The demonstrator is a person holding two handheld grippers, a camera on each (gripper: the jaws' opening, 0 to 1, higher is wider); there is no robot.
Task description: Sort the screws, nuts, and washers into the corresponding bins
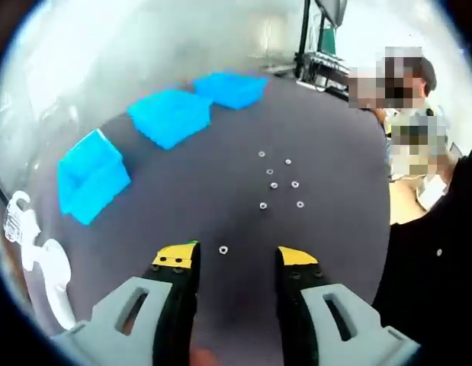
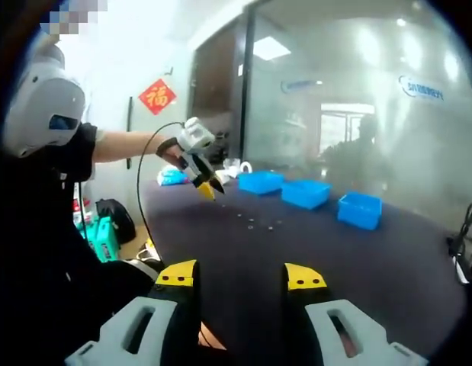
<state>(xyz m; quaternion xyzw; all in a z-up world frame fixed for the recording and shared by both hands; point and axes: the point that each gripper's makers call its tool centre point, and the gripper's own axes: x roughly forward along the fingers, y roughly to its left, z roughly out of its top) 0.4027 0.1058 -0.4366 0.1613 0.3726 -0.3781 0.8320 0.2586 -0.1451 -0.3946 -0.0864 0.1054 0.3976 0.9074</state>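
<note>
Several small metal nuts and washers lie scattered on the dark table, with one nut closest, just beyond my left gripper, which is open and empty. Three blue bins stand in a row: one at the left, one in the middle, one farther back. In the right gripper view, my right gripper hangs open and empty over the table's near edge. The left gripper shows there above the small parts, held by a person's hand. The bins sit beyond.
White plastic hooks lie at the table's left edge. A person in black stands at the table's side. A glass wall runs behind the bins. Bags sit on the floor past the table end.
</note>
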